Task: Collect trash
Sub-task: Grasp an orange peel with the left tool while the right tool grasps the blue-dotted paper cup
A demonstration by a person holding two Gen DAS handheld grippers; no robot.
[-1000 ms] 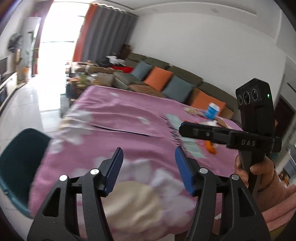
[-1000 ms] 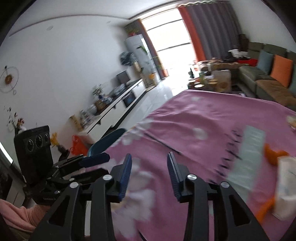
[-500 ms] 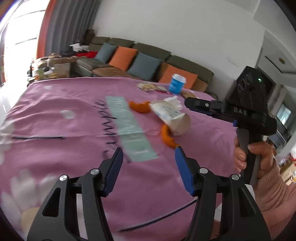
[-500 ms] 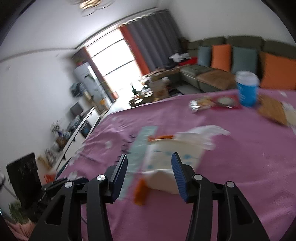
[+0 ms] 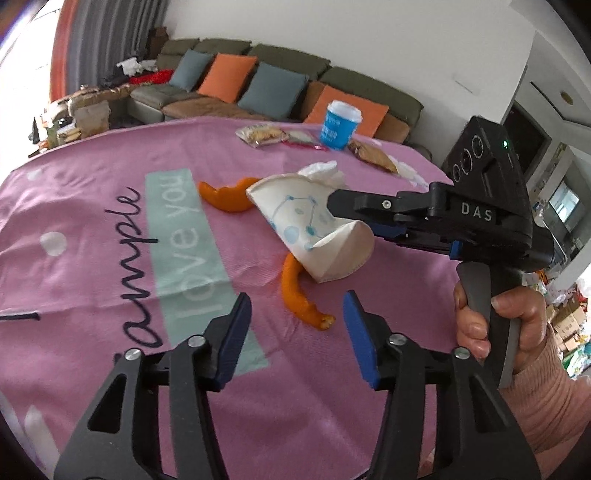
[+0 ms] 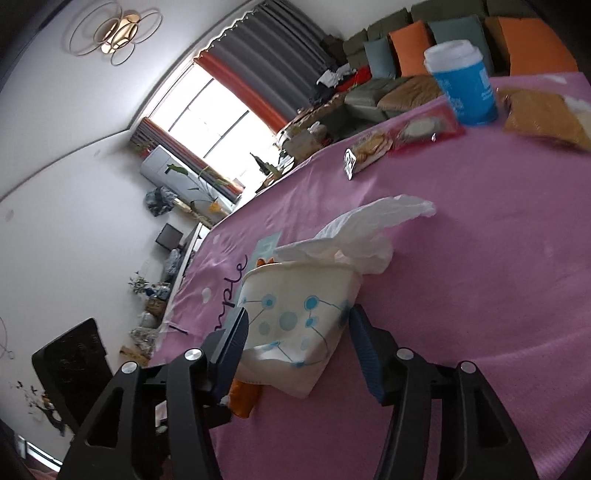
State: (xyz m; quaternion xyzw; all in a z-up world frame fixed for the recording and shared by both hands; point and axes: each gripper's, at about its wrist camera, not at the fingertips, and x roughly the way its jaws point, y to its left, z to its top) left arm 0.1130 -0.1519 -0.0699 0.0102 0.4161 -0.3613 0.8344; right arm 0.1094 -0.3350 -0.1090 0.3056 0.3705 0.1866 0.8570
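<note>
A home living room: long sofa (image 5: 280, 88) with cushions, curtained window (image 6: 218, 110), ceiling lamp (image 6: 116, 31).

Left tool (image 5: 297, 334) is closing at lower centre; right tool (image 6: 295, 345) is opening, gripped by a hand (image 5: 496, 328) at right.

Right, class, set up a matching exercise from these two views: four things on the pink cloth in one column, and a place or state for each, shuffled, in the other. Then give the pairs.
Things:
1. crushed paper cup
2. blue cup with white lid
3. orange peel strip
4. white tissue

Place or state:
A. sticks out of a crumpled rim
B. stands upright at the far side, before the sofa
C. lies on its side between the right gripper's open fingers
D. curves out from under a cup, ahead of the left gripper

Pairs: 1-C, 2-B, 3-D, 4-A
</note>
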